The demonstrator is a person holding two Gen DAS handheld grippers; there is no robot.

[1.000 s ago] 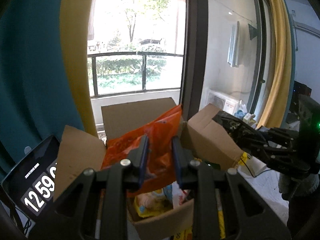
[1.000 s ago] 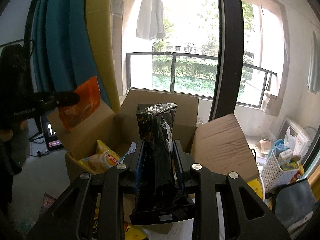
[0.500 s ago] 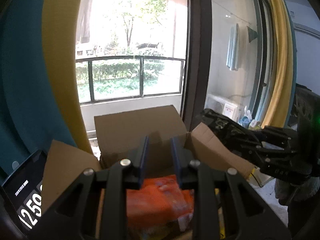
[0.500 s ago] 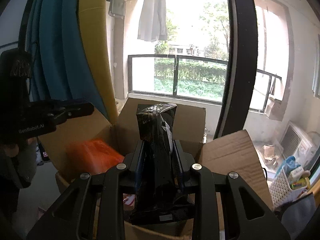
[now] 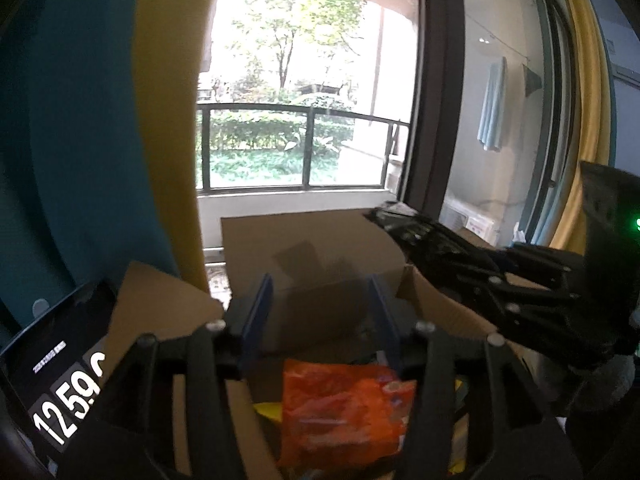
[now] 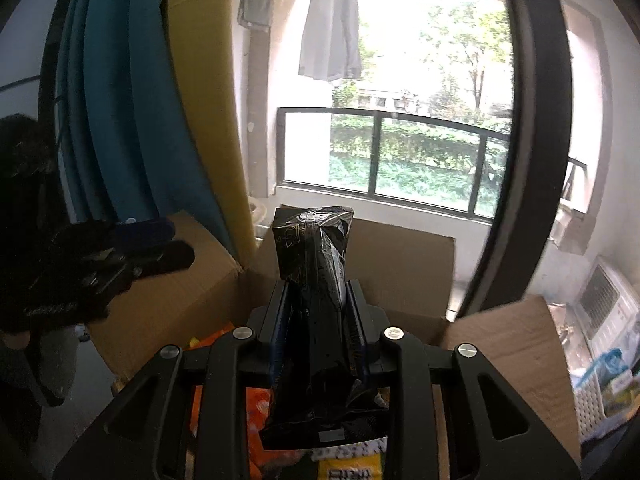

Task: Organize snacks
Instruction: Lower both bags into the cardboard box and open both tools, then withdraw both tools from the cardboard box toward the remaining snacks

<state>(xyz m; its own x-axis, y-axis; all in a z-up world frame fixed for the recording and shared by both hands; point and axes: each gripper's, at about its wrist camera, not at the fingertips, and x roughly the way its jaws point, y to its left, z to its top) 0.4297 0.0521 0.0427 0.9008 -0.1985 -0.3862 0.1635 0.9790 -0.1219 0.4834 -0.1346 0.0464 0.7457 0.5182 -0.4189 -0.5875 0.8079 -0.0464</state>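
An open cardboard box point(image 5: 312, 248) stands by the window, with an orange snack bag point(image 5: 344, 412) lying inside it. My left gripper point(image 5: 320, 300) hangs above the box; its jaws are opening, nothing is between them, and the orange bag lies loose below. My right gripper point(image 6: 318, 300) is shut on a black snack bag point(image 6: 316, 280), held upright over the box point(image 6: 404, 256). From the left wrist view the right gripper point(image 5: 472, 256) and the black bag point(image 5: 404, 222) come in from the right. A yellow packet point(image 6: 348, 464) shows under the black bag.
A screen with large white digits point(image 5: 60, 392) stands left of the box. Teal and yellow curtains point(image 5: 120, 120) hang behind. The box flaps point(image 6: 516, 352) stick out sideways. A white basket of items point(image 6: 604, 392) sits at the right. A gloved hand point(image 6: 24, 292) holds the left gripper.
The orange bag left my left gripper and dropped into the box; the left jaws then widened. My right gripper carried the black bag closer over the box.
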